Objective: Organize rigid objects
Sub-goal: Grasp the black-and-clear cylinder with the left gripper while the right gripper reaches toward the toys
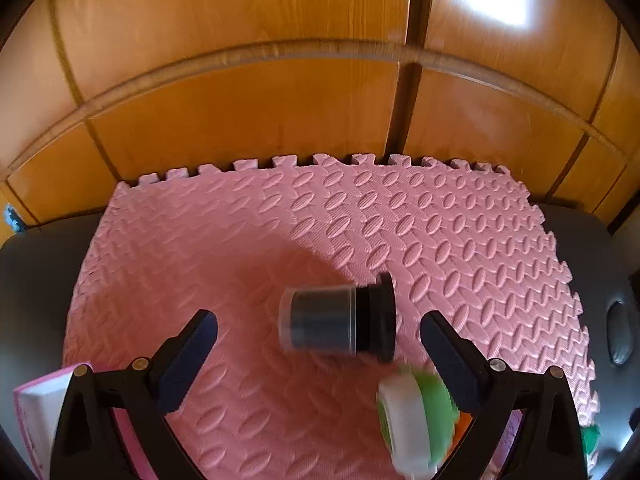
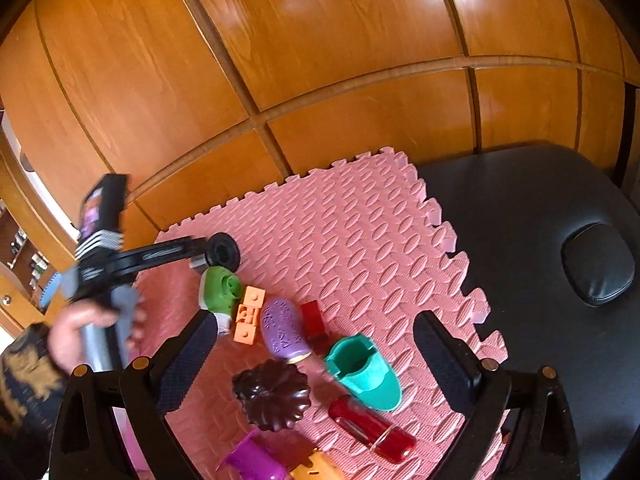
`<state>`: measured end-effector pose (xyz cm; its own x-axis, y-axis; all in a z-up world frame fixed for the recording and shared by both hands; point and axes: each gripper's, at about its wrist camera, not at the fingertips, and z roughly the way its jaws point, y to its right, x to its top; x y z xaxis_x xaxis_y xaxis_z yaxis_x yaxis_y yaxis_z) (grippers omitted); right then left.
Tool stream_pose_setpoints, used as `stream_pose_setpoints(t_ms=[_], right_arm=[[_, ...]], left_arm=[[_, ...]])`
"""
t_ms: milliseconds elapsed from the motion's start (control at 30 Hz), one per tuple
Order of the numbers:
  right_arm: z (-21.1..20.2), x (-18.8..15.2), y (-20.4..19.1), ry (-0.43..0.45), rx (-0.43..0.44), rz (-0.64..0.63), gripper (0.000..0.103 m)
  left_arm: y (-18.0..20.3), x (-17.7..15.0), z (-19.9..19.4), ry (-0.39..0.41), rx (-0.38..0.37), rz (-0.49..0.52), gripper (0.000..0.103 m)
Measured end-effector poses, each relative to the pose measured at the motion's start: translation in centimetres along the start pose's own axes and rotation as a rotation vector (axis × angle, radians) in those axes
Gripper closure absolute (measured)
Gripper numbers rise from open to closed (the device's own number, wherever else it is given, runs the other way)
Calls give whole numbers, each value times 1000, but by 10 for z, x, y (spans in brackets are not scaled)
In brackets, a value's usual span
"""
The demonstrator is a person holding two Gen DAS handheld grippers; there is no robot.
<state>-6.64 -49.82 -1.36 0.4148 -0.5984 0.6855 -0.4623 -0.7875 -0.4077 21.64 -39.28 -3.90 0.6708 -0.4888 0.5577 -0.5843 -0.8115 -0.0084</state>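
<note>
A dark jar (image 1: pixel 320 322) with a black lid (image 1: pixel 380 316) lies on its side on the pink foam mat (image 1: pixel 240 248). My left gripper (image 1: pixel 318 317) is open around it, with a gap at each fingertip. A green and white piece (image 1: pixel 416 416) lies by its right finger. In the right wrist view my right gripper (image 2: pixel 314 320) hangs open above a cluster: a green piece (image 2: pixel 220 288), an orange block (image 2: pixel 250 316), a purple oval (image 2: pixel 284 334), a red block (image 2: pixel 316 320), a teal cup (image 2: pixel 364 372), a brown fluted mould (image 2: pixel 272 394) and a red cylinder (image 2: pixel 372 428).
The mat lies on a black padded top (image 2: pixel 540 280), against a wooden panelled wall (image 2: pixel 320 60). A pink and white box (image 1: pixel 36 408) sits at the mat's near left. A person's hand (image 2: pixel 80 332) holds the left tool. Magenta (image 2: pixel 252 460) and orange (image 2: pixel 316 468) pieces lie nearest.
</note>
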Motion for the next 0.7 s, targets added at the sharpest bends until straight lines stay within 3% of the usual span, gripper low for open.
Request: stream_pose_setpoints(t_ms=[100, 167, 200, 333, 533, 700], right_arm=[[1, -1, -1, -9, 11, -1, 3], [3, -1, -2, -14, 13, -3, 3], [4, -2, -1, -18, 11, -3, 3], [10, -4, 1, -44, 17, 5, 5], [8, -3, 2, -35, 29, 14, 8], [7, -5, -4, -27, 24, -12, 10]], left_arm=[[1, 6, 15, -12, -19, 14, 4], [0, 8, 25, -34, -49, 16, 37], [1, 8, 30, -62, -65, 19, 37], [-4, 2, 17, -26, -80, 2, 38], [-23, -14, -45, 56, -57, -66, 38], [-43, -47, -101, 113, -48, -89, 38]])
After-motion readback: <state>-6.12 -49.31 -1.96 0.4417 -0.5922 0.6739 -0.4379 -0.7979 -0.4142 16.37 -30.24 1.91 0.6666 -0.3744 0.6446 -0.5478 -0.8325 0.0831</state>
